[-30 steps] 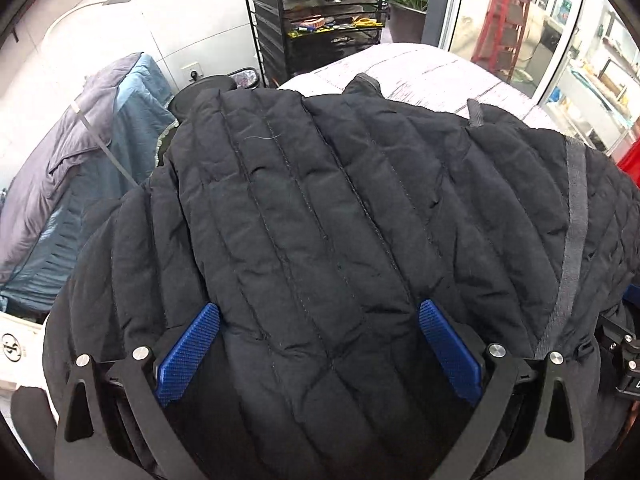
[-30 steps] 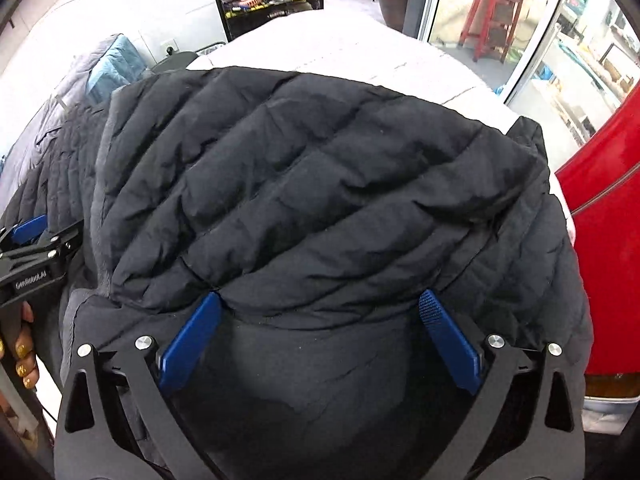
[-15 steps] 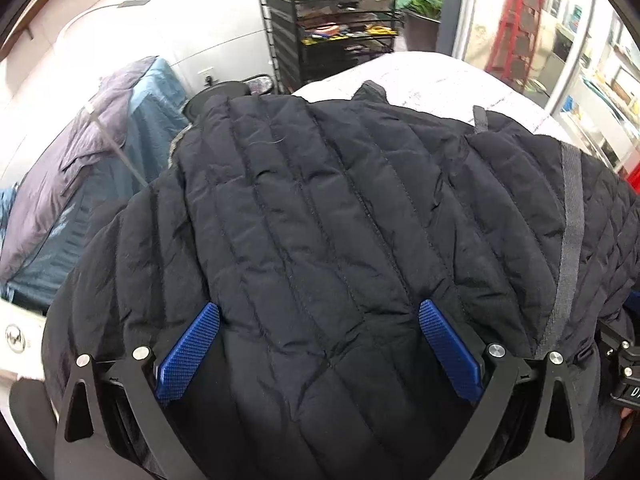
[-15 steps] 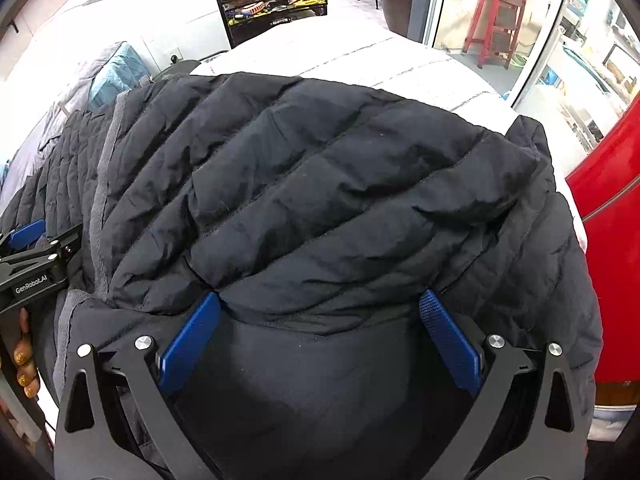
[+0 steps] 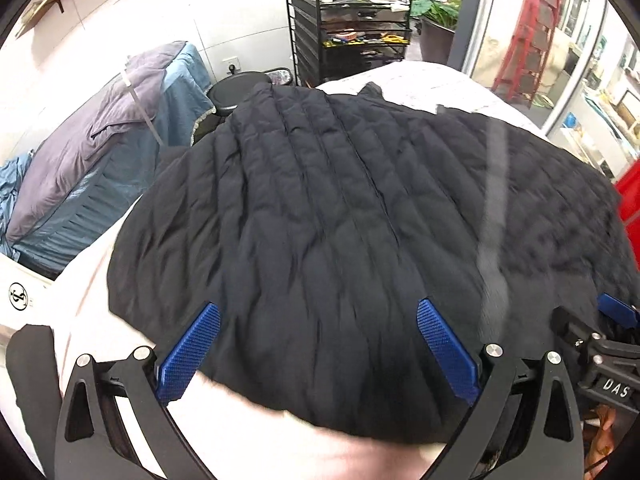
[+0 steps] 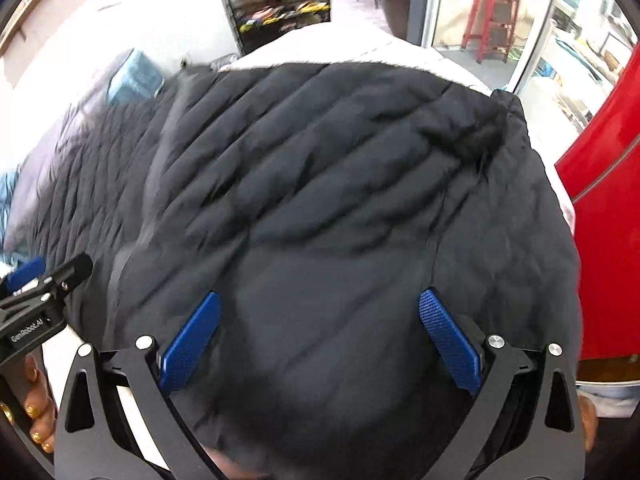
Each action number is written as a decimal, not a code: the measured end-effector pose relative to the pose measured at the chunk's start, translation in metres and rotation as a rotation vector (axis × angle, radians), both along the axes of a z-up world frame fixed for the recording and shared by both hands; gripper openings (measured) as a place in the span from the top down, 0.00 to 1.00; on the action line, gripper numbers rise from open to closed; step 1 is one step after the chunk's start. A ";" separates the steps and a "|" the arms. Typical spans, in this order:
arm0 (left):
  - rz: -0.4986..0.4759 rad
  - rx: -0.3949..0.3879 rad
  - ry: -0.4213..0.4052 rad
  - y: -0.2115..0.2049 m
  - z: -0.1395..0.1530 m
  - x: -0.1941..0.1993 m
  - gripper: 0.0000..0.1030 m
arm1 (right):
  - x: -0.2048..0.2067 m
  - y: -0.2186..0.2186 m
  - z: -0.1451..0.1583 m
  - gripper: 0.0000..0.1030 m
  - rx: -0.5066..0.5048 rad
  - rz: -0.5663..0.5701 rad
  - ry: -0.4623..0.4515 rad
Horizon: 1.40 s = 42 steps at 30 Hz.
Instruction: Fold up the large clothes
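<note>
A large black quilted jacket [image 5: 340,208] lies spread on a white table [image 5: 420,76]; a grey strip [image 5: 492,208] runs down its right part. It also fills the right wrist view [image 6: 320,200], bunched in folds. My left gripper [image 5: 318,344] is open above the jacket's near hem, with white table showing under it. My right gripper [image 6: 318,336] is open over the jacket's near edge. Each gripper shows at the side of the other's view, the right one at the right edge of the left wrist view [image 5: 600,360].
A black wire shelf cart [image 5: 348,32] stands beyond the table. Purple and blue bedding [image 5: 100,160] lies to the left, with a round black stool [image 5: 236,92] beside it. A red object [image 6: 608,200] borders the right side. A red ladder [image 5: 528,28] stands far right.
Both grippers have pulled back and up from the jacket; its near hem and white table now show under the left one. Both views are motion-blurred.
</note>
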<state>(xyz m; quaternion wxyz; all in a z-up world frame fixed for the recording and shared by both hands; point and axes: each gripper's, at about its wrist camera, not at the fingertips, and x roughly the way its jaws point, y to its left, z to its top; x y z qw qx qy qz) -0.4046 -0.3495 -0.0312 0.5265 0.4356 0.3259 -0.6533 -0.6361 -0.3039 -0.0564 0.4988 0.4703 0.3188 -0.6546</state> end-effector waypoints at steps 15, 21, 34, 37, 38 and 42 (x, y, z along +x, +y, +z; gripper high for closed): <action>-0.113 0.069 -0.044 0.056 0.049 0.025 0.06 | 0.073 0.057 0.058 0.05 0.097 0.057 0.070; -0.156 0.065 -0.071 0.069 0.054 0.025 0.06 | 0.080 0.067 0.064 0.05 0.101 0.049 0.095; -0.140 0.069 -0.122 0.063 0.047 0.034 0.06 | 0.069 0.063 0.069 0.05 0.106 0.004 0.147; -0.146 0.068 -0.127 0.064 0.047 0.033 0.06 | 0.069 0.063 0.069 0.05 0.106 0.002 0.142; -0.147 0.068 -0.129 0.064 0.047 0.033 0.06 | 0.069 0.063 0.069 0.05 0.107 0.003 0.143; -0.154 0.069 -0.138 0.066 0.045 0.033 0.06 | 0.067 0.064 0.068 0.05 0.108 -0.002 0.143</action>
